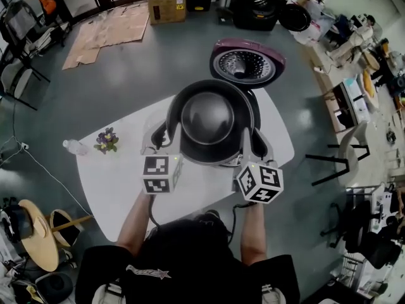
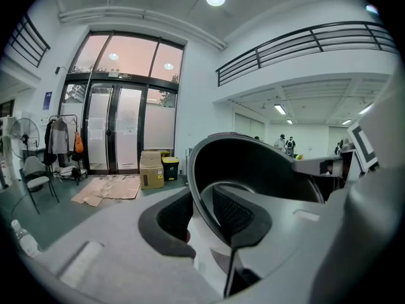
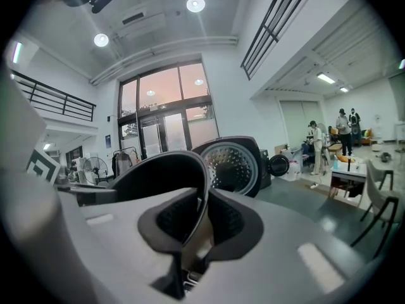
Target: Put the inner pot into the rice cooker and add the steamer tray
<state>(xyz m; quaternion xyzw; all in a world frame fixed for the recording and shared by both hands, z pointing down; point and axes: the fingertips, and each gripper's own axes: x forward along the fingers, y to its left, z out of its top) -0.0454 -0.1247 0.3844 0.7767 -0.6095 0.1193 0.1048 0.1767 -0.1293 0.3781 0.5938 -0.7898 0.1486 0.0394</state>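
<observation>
Pads (image 2: 172, 217) clenched on the inner pot (image 1: 209, 116) rim
Our left gripper (image 2: 201, 223) and right gripper (image 3: 204, 223) pinch opposite sides, pot aloft before the open rice cooker (image 1: 248, 63); we'd keep it level and lower both hands together.

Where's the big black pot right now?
The inner pot is mid head view, gripped at its rim by the left claw and right claw, over the white table, just short of the rice cooker's open lid.
</observation>
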